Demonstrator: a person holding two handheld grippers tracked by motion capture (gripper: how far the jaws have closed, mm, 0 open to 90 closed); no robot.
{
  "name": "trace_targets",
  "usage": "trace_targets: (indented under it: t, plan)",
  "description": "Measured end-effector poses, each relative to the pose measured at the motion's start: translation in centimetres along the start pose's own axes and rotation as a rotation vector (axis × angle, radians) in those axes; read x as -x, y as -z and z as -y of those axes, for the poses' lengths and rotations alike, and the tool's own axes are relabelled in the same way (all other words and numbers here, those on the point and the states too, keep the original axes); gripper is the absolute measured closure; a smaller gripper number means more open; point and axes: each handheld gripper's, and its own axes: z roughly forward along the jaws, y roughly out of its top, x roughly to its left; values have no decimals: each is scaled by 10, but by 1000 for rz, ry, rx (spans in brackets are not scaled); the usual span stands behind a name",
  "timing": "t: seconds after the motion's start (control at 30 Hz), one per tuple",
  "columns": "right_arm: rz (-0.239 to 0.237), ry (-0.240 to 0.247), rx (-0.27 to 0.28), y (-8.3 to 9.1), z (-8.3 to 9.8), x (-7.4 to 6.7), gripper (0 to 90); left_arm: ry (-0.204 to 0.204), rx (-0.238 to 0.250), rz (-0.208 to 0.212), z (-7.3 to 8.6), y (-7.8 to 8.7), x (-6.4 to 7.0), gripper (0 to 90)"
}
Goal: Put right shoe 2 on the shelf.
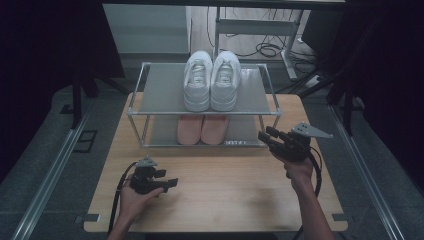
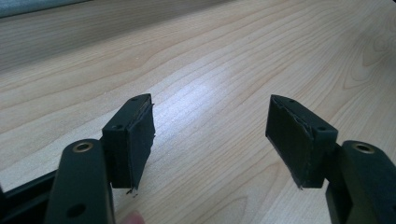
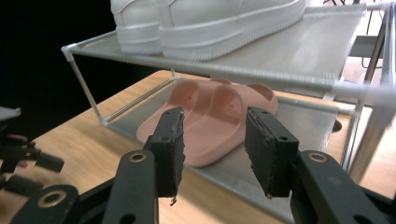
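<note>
Two tools: one in each hand, both over the wooden worktop (image 1: 225,195) in front of a two-tier shoe rack (image 1: 137,112).
Right tool (image 1: 263,134): held up at the rack's front right corner, pointed left and inward at the lower tier; its jaws stand apart with nothing between the pads, as the right gripper view shows (image 3: 212,154).
Left tool (image 1: 171,179): low over the near left part of the worktop, pointed to the right; jaws wide and bare, with plain wood beyond them in the left gripper view (image 2: 210,140).
Thing aimed at: the pink slippers (image 1: 203,129), a pair lying side by side on the rack's lower shelf, near its front edge.
Direction from the right tool: ahead and a little to its left, slightly lower, just beyond the front rail; the nearer slipper (image 3: 224,126) sits in line with the gap between the jaws.
Long axis: the slippers run front to back, rounded ends toward the person, so the right tool meets them at a slant across one end.
Nearer hand: the right by a good margin; the left is well apart from the rack.
Overhead: the white sneakers (image 1: 210,80) stand on the top shelf directly above, and the top rail (image 3: 280,79) leaves a low slot, so I'd judge the reach must go in flat, under that rail.
</note>
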Motion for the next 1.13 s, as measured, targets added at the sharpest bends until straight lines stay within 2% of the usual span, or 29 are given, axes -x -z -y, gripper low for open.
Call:
trace_targets:
  t: [0.1, 0.27, 0.5, 0.57, 1.13]
  plan:
    - [-7, -2, -5, 7, 13, -1, 566, 11, 0, 0, 0, 0, 0, 329]
    - [-12, 7, -45, 10, 37, 1, 564, 4, 5, -4, 0, 2, -1, 330]
    - [4, -21, -94, 12, 73, 9, 564, 6, 7, -13, 0, 3, -3, 332]
    - [17, -16, -126, 10, 78, 12, 562, 5, 7, -13, 0, 3, -3, 331]
    - [21, -25, -110, 9, 83, 14, 563, 11, 17, -28, 3, 8, -6, 331]
